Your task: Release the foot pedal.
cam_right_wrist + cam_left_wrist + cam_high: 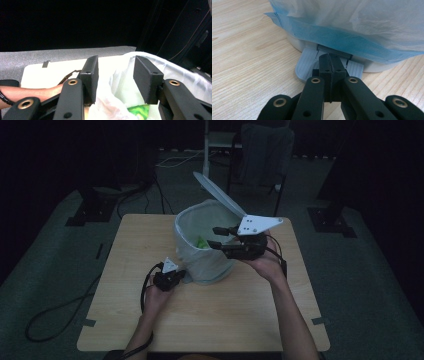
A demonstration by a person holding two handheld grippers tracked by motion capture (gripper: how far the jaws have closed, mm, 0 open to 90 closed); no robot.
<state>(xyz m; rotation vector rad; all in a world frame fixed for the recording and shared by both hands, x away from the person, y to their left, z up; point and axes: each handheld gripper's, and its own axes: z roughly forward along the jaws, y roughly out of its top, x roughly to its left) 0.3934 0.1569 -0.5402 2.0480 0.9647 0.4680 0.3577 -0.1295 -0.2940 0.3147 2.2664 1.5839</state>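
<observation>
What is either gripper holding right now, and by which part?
Nothing is held. The left gripper, jaws shut, presses on the bin's pedal; the right gripper hangs open over the bin liner.

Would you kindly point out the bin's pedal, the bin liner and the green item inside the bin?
pedal [305,65], left gripper view, on its ribbed left half.
bin liner [372,22], left gripper view, on the white plastic hanging over the bin's side.
green item [138,110], right gripper view, on its visible patch between the open jaws.
</observation>
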